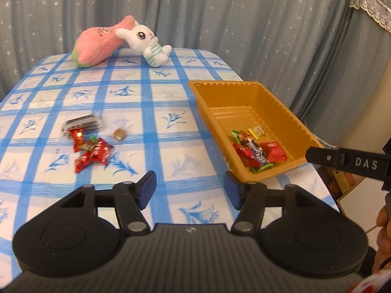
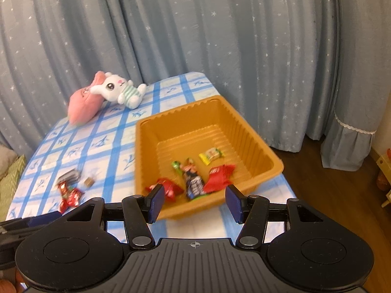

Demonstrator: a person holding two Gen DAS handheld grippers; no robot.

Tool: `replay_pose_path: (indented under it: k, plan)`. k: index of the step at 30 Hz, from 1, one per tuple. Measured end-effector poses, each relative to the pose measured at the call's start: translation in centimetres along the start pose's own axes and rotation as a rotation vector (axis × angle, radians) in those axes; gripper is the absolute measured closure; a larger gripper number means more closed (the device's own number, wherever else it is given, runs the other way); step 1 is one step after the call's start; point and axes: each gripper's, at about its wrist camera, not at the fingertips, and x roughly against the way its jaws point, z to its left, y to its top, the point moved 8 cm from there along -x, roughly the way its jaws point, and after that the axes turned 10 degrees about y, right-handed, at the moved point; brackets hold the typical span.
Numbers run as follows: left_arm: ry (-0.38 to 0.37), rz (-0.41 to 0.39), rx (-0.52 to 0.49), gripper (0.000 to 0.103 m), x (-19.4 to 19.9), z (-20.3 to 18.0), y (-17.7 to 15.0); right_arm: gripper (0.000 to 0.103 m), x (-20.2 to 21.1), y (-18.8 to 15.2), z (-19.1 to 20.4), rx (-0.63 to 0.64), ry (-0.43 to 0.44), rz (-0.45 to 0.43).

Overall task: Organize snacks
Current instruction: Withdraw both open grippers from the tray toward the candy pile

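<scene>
Checked blue cloth covers your bench [image 1: 171,102]; the loose snacks [image 1: 90,150] lie ahead and left of your left gripper [image 1: 190,186], whose jaws are spread and empty. Your right gripper [image 2: 193,201], jaws likewise spread, hovers at the near rim of the gold tray [image 2: 259,139] holding red, yellow and dark wrapped sweets [image 2: 193,179], their labels too blurred to read

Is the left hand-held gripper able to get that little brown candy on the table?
Probably yes. The left hand-held gripper is open and empty, and the brown candy lies by itself on the tablecloth, apart from the red snack pile, with nothing between.
</scene>
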Motion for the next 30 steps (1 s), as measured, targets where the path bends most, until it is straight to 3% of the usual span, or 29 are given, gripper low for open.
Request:
replay_pose_path:
  k: [15, 30]
  plan:
    - [0.050, -0.048, 0.031, 0.030, 5.3, 4.2, -0.7, 0.033, 3.1, -3.6, 6.4, 0.081, 0.041, 0.024]
    - [0.107, -0.047, 0.079, 0.026, 6.2, 8.5, -1.7, 0.029, 2.3, -4.7, 9.6, 0.112, 0.084, 0.045]
